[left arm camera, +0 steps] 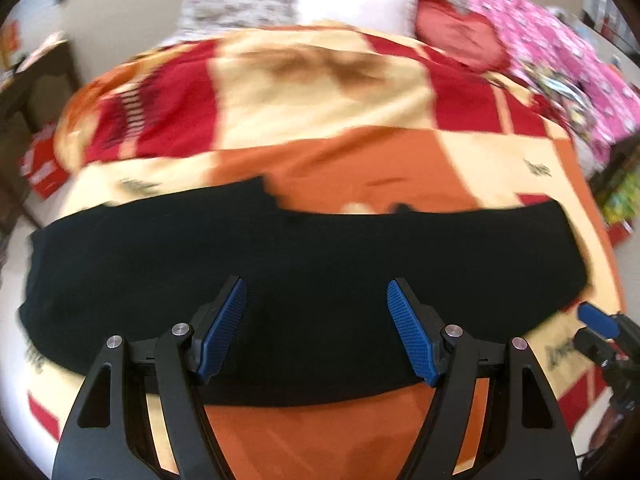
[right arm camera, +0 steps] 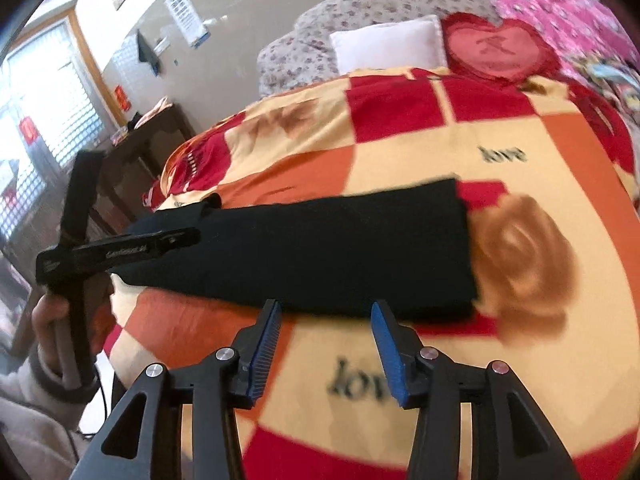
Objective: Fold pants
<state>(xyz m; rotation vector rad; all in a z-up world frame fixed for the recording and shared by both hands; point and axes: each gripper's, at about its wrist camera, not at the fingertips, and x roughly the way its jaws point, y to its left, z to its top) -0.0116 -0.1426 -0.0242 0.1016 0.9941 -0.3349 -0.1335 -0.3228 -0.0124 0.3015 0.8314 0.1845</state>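
Black pants (left arm camera: 304,280): folded into one long band, lying flat across a checked red, orange and cream blanket (left arm camera: 320,92) on the bed. Left hand-held gripper (left arm camera: 316,328): blue pads spread wide above the band's near edge, nothing between them. Right hand-held gripper (right arm camera: 326,344): jaws parted, empty, tips just short of the pants' near edge, over the blanket. Beyond: white pillow (right arm camera: 390,46), red heart cushion (right arm camera: 496,50), pink quilt (right arm camera: 580,24). A sleeved hand (right arm camera: 48,316) grips the left tool's handle.
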